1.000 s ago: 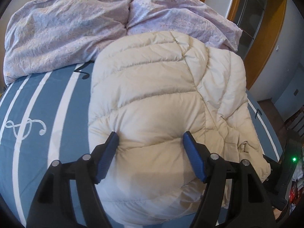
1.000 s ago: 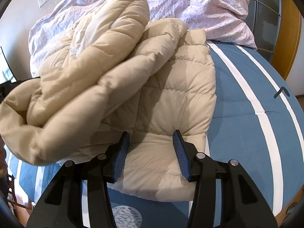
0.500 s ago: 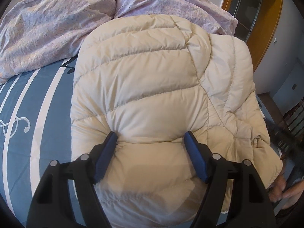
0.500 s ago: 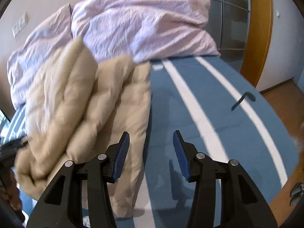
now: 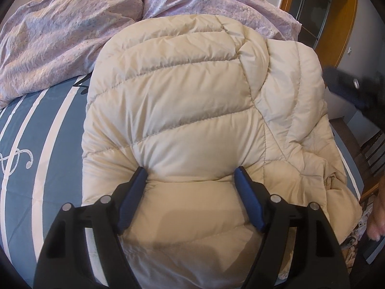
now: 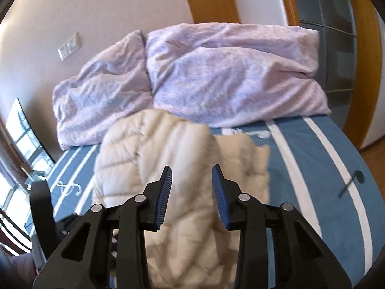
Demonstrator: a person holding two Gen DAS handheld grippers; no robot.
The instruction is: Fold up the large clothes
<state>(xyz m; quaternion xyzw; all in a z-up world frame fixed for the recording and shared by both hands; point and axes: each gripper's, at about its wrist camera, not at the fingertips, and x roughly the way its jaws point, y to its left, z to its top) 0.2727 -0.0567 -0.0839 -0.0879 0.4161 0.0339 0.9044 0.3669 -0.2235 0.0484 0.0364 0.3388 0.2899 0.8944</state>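
Observation:
A cream quilted down jacket (image 5: 182, 96) lies folded in a thick bundle on the bed. My left gripper (image 5: 191, 175) straddles its near end with jaws wide. Both blue pads dig into the padding, which bulges between them. In the right wrist view the same jacket (image 6: 149, 149) lies below and beyond my right gripper (image 6: 191, 171), which hangs in the air above it. Its jaws are closing with nothing between them. In the left wrist view the right gripper (image 5: 356, 89) is a dark blur at the right edge.
The bed has a blue sheet with white stripes (image 6: 312, 168). A crumpled lilac duvet (image 6: 216, 72) fills its head end. A person's hand (image 5: 377, 216) shows at the bed's right side, near a dark chair (image 5: 373, 151). A wooden door frame (image 6: 361, 72) stands behind.
My right gripper has let go of the jacket's hem, risen away from it and narrowed its jaws. The raised fold now lies down on the bundle. My left gripper keeps its hold.

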